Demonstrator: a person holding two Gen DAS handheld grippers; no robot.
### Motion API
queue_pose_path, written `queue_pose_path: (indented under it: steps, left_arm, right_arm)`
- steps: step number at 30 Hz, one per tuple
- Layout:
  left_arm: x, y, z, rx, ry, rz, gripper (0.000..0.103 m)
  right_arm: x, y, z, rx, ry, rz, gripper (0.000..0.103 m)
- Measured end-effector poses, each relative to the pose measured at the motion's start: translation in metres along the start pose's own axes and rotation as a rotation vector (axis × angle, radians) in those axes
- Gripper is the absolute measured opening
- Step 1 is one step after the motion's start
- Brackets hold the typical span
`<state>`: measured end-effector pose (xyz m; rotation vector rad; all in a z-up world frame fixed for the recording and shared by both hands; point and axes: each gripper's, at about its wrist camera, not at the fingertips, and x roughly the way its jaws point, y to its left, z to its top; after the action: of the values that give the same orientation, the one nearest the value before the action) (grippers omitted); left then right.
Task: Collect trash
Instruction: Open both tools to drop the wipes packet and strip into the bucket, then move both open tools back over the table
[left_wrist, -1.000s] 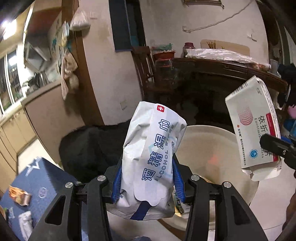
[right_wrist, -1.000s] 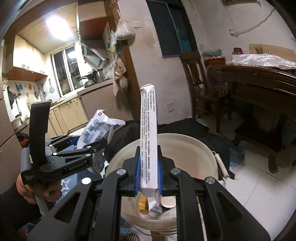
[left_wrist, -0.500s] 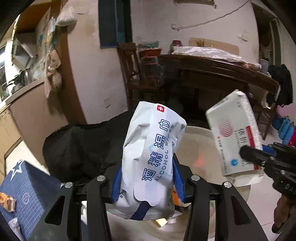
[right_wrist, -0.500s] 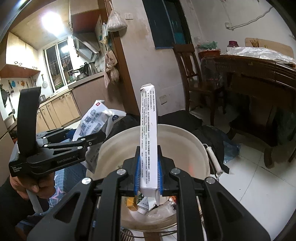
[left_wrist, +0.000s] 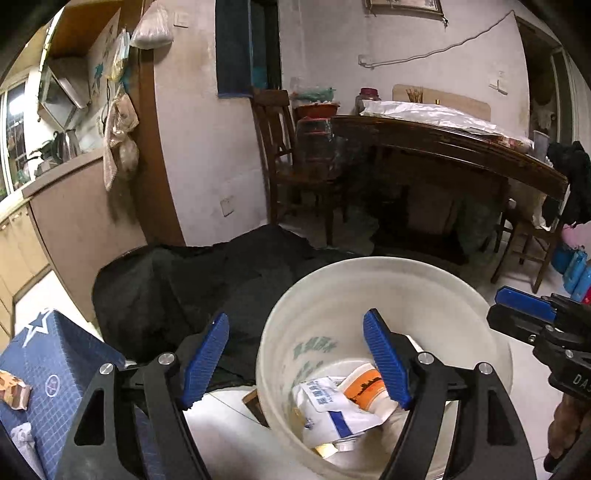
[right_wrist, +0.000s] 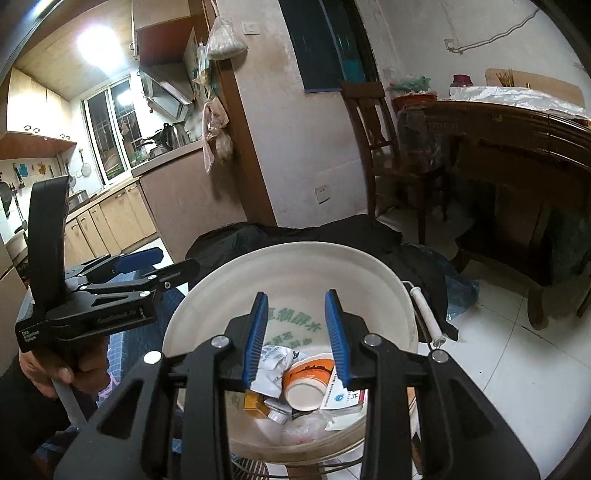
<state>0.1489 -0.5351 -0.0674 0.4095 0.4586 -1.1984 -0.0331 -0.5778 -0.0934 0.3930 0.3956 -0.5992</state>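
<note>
Jaws wide apart on my left gripper (left_wrist: 295, 354) and holding nothing; on my right gripper (right_wrist: 297, 336) they stand parted by a narrower gap, also with nothing between the blue pads (right_wrist: 255, 339).

Both hang over the white bucket (left_wrist: 424, 280). Behind it a black cloth (left_wrist: 192, 280) is heaped on the floor, and a dark wooden chair (left_wrist: 284, 147) and table (left_wrist: 461, 147) stand further back by the wall. To my left sits a blue box with a star (left_wrist: 55, 354).

Inside the bucket the trash lies loose on the bottom: the white wipes packet (left_wrist: 332, 410) with blue print, an orange-and-white paper cup (right_wrist: 304, 380) on its side, a flat white medicine box (right_wrist: 345, 400) against the right wall, and a small yellow carton (right_wrist: 253, 402) beside the cup.

The left view shows only the packet and the cup's edge; the medicine box and yellow carton appear only from the right wrist. That view also shows my left hand (right_wrist: 62, 369) on its handle and the bucket's wire handle with a white grip (right_wrist: 424, 314) lying against the right side of the rim. The kitchen worktop (right_wrist: 166, 158) under the window shows there as well.
</note>
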Motion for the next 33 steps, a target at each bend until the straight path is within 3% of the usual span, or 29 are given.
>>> queue_pose_path:
  steps: [10,20,26,33]
  left_arm:
    - [-0.021,0.016,-0.004,0.008,-0.028,0.072,0.076]
    - [-0.059,0.067,-0.023,-0.040,-0.037,0.202,0.076]
    - [-0.110,0.137,-0.067,-0.161,0.005,0.292,0.076]
    - [-0.189,0.226,-0.142,-0.327,0.048,0.454,0.076]
  right_arm:
    - [0.001,0.022,0.005,-0.032,-0.005,0.034,0.031]
    - [0.006,0.086,0.013,-0.121,-0.013,0.149,0.031]
    - [0.018,0.147,0.009,-0.201,0.007,0.275,0.031]
    - [0.052,0.234,-0.016,-0.283,0.113,0.441,0.031]
